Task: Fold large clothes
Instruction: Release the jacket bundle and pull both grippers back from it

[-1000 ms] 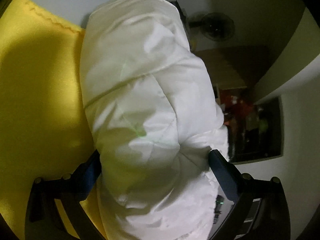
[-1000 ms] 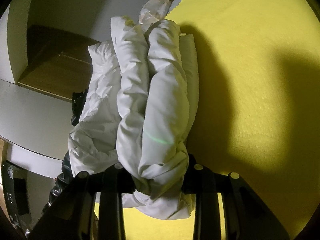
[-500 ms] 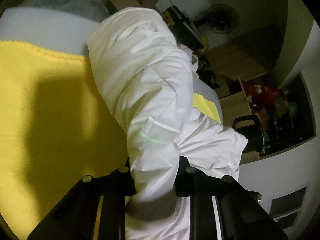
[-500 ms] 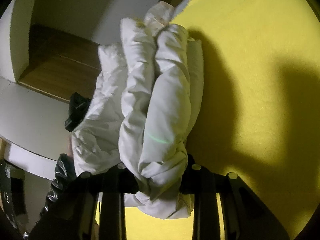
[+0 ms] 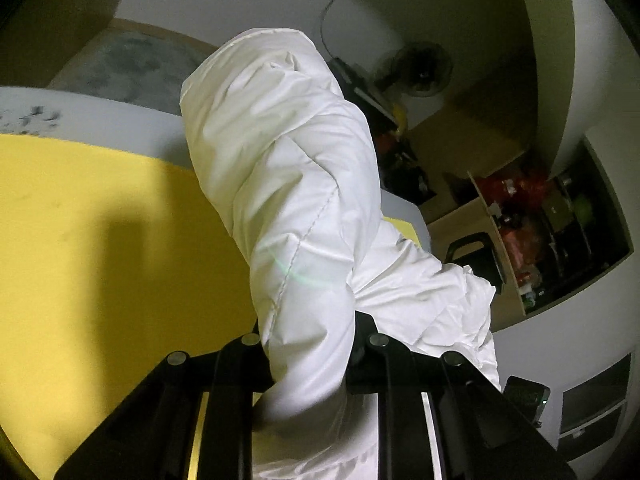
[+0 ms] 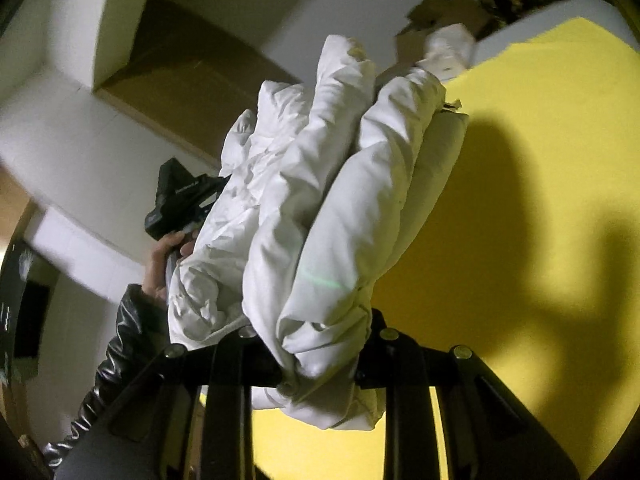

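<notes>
A white puffy jacket point(image 5: 288, 184) hangs bunched above the yellow cloth point(image 5: 100, 248) on the table. My left gripper point(image 5: 308, 340) is shut on a thick fold of it, the fabric squeezed between the black fingers point(image 5: 248, 356). In the right wrist view the same white jacket point(image 6: 340, 208) rises in several rolled folds, and my right gripper point(image 6: 324, 344) is shut on its bunched lower end. The left gripper point(image 6: 180, 200) shows there too, at the jacket's left side, held by a hand point(image 6: 160, 256) in a black glossy sleeve point(image 6: 116, 344). The pads are hidden by fabric.
The yellow cloth point(image 6: 520, 240) covers a white table point(image 5: 100, 108). Behind stand a fan point(image 5: 420, 68), shelves with red items point(image 5: 532, 216), a black chair back point(image 5: 472, 248), a wooden cabinet point(image 6: 188, 76) and cardboard point(image 6: 436, 12).
The left gripper's jaws closed from wide apart onto a fold of the jacket. Both grippers then rose with it, so more room and less yellow cloth now show.
</notes>
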{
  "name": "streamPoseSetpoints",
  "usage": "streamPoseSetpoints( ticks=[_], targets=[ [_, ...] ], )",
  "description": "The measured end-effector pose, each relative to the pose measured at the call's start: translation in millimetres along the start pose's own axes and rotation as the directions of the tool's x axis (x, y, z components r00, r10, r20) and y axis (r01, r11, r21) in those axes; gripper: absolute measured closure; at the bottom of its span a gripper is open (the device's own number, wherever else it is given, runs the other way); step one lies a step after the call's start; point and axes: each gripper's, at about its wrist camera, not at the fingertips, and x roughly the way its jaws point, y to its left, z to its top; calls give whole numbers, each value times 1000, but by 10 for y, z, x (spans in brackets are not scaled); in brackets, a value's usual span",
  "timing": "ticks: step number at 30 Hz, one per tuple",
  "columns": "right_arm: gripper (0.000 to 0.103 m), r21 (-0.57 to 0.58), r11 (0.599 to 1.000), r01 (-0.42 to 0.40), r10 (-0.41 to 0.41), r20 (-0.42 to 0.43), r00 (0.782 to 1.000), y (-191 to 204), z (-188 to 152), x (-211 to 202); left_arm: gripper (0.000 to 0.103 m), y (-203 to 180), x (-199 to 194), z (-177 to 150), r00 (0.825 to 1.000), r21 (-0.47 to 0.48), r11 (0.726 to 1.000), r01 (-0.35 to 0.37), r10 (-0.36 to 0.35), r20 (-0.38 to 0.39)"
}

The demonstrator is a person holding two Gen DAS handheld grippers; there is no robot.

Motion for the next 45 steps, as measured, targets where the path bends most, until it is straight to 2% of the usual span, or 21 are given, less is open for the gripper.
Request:
streamPoseSetpoints(
  ticks=[5,11,15,18,19,20,21,22,24,26,27,28,29,31,33,35,37,40,41,44,45],
  targets=[
    [78,-6,1000,-14,13,-55,998,171,-238,138,85,246,-284,-393,999,-12,999,-48,47,-8],
    [78,68,997,35,-27,-121,992,-130,-532,358,85,581,264,-785,993,-43,995,-94,91,-75],
    [78,139,989,49,-30,-138,990,-437,-684,454,82,807,383,-948,997,-82,994,-75,74,-12],
    [68,198,980,28,-5,-115,993,-530,-691,430,70,785,299,-1019,992,-84,991,-104,109,60],
    [62,205,978,42,-19,-113,993,-519,-698,420,57,782,252,-1038,988,-89,988,-126,133,74],
    [54,203,977,65,-44,-107,993,-494,-688,397,36,780,194,-1049,982,-92,983,-158,166,93],
    [47,192,977,87,-71,-92,993,-473,-640,359,23,749,71,-1082,972,-91,979,-183,193,130],
    [29,171,980,102,-91,-71,993,-433,-566,317,1,715,-28,-1103,965,-87,976,-198,210,159],
    [2,112,985,134,-136,5,991,-334,-499,164,0,609,-300,-1164,943,-74,971,-227,238,232],
    [0,90,987,136,-141,48,989,-308,-450,13,0,448,-603,-1281,911,-60,958,-281,286,297],
    [0,92,985,143,-149,65,987,-285,-437,-80,0,314,-804,-1411,875,-51,936,-348,344,341],
    [0,92,980,177,-184,71,980,-269,-408,-162,0,192,-891,-1492,850,-43,917,-396,384,361],
    [0,79,975,209,-216,94,972,-216,-408,-243,0,5,-1069,-1668,802,-27,883,-468,438,406],
    [0,-8,956,293,-285,207,936,48,-417,-478,0,-284,-1296,-1978,744,-4,844,-536,475,470],
    [0,-94,938,333,-297,279,913,388,-515,-631,0,-581,-1491,-2390,712,15,823,-568,481,512],
    [0,-178,915,362,-297,311,903,734,-658,-709,0,-734,-1633,-2761,708,29,819,-574,478,520],
    [0,-274,871,408,-310,337,889,1103,-890,-694,0,-869,-1712,-3074,707,43,816,-577,472,527],
    [0,-388,777,496,-329,421,845,1541,-1289,-639,0,-1113,-1701,-3470,709,79,814,-576,448,545],
    [0,-408,770,491,-312,431,847,1586,-1389,-645,0,-1185,-1707,-3635,708,99,808,-581,442,551],
    [0,-426,773,470,-291,419,860,1676,-1654,-659,0,-1299,-1736,-3981,679,75,796,-601,459,573],
    [0,-431,778,457,-281,412,867,1682,-1733,-689,0,-1308,-1755,-4070,680,66,801,-595,457,573]
  ],
)
